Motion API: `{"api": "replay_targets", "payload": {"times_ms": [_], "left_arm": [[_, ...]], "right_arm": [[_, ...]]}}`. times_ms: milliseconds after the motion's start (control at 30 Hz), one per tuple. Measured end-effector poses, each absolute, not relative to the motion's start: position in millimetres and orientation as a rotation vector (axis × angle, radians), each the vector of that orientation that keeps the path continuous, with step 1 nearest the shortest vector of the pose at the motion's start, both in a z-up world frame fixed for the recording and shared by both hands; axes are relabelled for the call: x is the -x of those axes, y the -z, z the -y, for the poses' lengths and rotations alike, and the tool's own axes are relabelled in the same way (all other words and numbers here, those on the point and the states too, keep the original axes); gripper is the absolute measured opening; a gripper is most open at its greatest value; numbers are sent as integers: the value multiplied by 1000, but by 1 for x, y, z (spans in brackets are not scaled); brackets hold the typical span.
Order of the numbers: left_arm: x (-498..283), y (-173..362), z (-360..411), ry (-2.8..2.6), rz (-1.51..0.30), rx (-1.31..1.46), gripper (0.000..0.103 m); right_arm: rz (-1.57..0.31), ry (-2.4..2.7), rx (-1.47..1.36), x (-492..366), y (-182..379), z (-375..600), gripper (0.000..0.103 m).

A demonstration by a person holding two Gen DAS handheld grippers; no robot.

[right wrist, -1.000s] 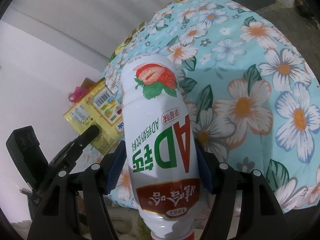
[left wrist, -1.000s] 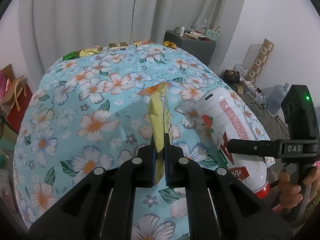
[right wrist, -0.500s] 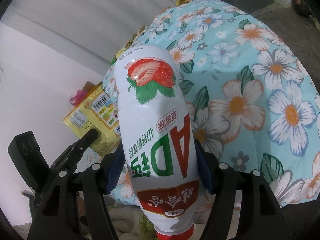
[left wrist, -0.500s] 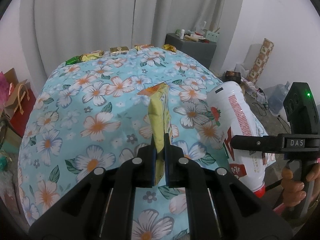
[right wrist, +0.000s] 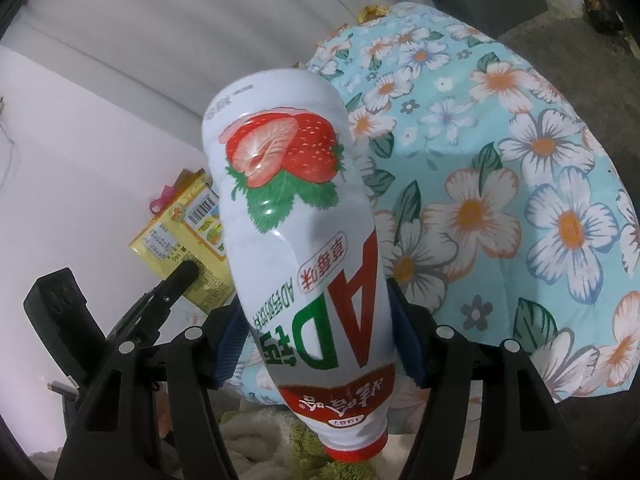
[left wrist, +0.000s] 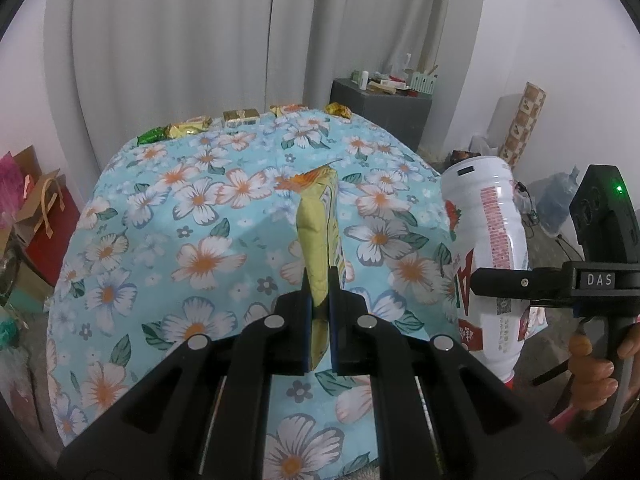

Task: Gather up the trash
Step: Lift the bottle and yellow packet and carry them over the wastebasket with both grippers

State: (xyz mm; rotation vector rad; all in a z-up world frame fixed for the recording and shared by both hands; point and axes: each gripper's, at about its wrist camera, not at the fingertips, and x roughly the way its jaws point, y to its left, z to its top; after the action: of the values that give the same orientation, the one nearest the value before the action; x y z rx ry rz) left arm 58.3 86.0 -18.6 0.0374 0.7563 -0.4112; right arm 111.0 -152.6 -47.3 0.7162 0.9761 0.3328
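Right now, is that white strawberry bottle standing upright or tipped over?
Tipped and off the table: the white strawberry bottle is clamped in the right gripper, red cap towards the camera, base pointing away.

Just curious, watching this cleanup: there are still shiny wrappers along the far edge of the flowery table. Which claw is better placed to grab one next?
Neither yet, as both are full. The left claw pinches a yellow packet; the right claw holds the bottle. Once emptied, probably left: it faces the wrappers.

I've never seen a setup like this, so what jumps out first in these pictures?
A big white strawberry-drink bottle, held cap-down in the right hand-held gripper. Beside it, the left hand-held gripper pinches a yellow snack packet above a table covered in a blue flowered cloth.
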Motion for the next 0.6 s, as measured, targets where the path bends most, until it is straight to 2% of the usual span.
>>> {"api": "replay_targets", "payload": {"times_ms": [367, 600], "left_arm": [[-47, -4, -77, 467, -703, -37, 5], [-51, -30, -38, 650, -683, -24, 5]], "right_arm": [[-882, -325, -737, -77, 20, 169, 61], [-728, -232, -796, -24, -16, 225, 61]]}}
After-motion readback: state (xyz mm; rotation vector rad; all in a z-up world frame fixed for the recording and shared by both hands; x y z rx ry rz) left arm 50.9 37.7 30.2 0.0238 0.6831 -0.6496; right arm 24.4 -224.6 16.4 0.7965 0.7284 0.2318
